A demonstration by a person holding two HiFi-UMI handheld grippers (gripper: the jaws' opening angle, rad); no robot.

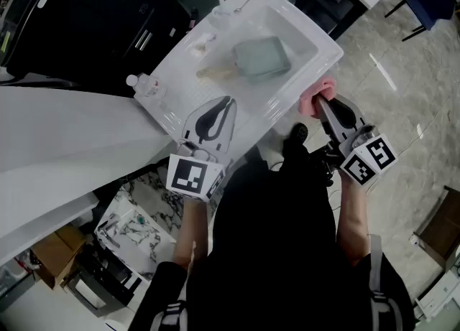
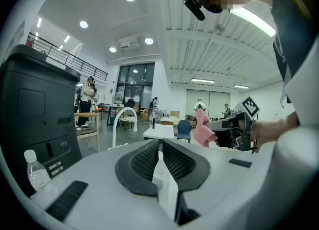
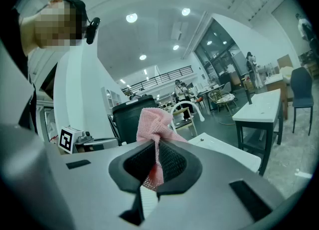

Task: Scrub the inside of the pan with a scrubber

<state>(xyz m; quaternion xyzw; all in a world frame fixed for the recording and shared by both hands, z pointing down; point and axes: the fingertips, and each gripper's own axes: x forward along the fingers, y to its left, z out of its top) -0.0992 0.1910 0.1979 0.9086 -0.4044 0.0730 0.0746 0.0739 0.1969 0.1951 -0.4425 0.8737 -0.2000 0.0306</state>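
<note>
Scrubber [image 1: 318, 95] sits pinched tight in the right gripper [image 1: 323, 103] beside the sink [image 1: 316, 41] rim, the left gripper [image 1: 224, 105] is closed on nothing, the pan [image 1: 260, 58] lies in the basin, so it's the approach, and next, I'd say, comes a reach down inside.

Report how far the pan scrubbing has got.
Done: the right gripper is shut on the pink scrubber. In hand: it hangs at the right edge of the sink, short of the pan; the left gripper is shut and empty over the near rim. Left: all the scrubbing; the pan lies in the sink with nothing touching it.
</note>
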